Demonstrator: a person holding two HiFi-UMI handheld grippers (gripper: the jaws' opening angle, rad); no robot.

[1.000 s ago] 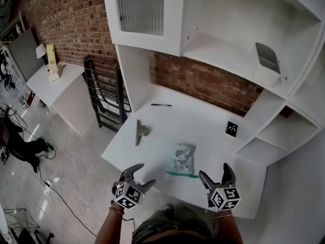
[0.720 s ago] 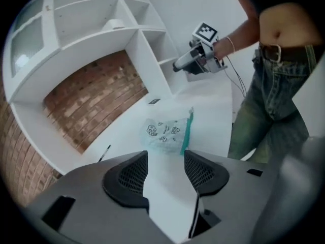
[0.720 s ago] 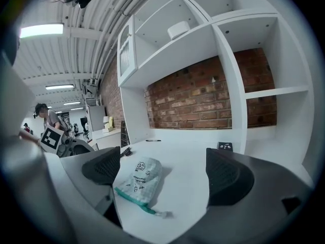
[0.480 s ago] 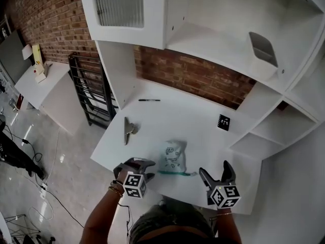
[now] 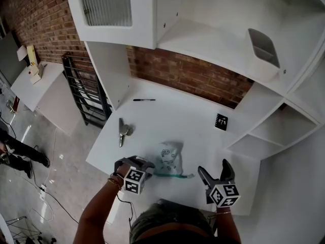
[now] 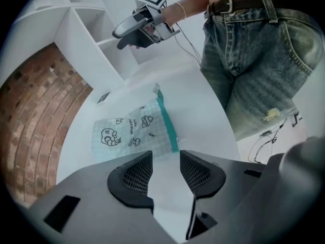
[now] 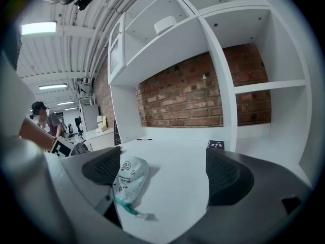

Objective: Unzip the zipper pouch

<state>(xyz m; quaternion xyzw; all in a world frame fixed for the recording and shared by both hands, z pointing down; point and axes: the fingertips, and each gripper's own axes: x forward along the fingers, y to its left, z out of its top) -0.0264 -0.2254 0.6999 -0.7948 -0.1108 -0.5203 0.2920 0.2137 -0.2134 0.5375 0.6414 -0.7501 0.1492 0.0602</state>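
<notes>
The pouch (image 5: 169,158) lies flat near the desk's front edge, pale check fabric with cartoon prints and a teal zipper (image 5: 171,174) along its near side. My left gripper (image 5: 143,162) points steeply down at the pouch's left end. In the left gripper view, the left gripper (image 6: 166,174) is open. Its jaws have just been closing and stand a narrow gap apart over bare desk, with the pouch (image 6: 129,131) just ahead and the zipper (image 6: 166,122) in line with the gap. My right gripper (image 5: 216,171) hovers wide open to the pouch's right. In the right gripper view, the right gripper (image 7: 162,173) holds nothing and the pouch (image 7: 130,176) lies ahead.
On the white desk (image 5: 193,131) lie a black pen (image 5: 144,100) at the back, a metal clip (image 5: 122,131) at the left and a black marker card (image 5: 221,122) at the right. A grey bin (image 5: 263,47) stands on the shelf above. Shelf walls close the right side.
My left gripper has dropped and rolled over, coming in beside the pouch's left end with its jaws narrower. The right gripper has shifted only a little.
</notes>
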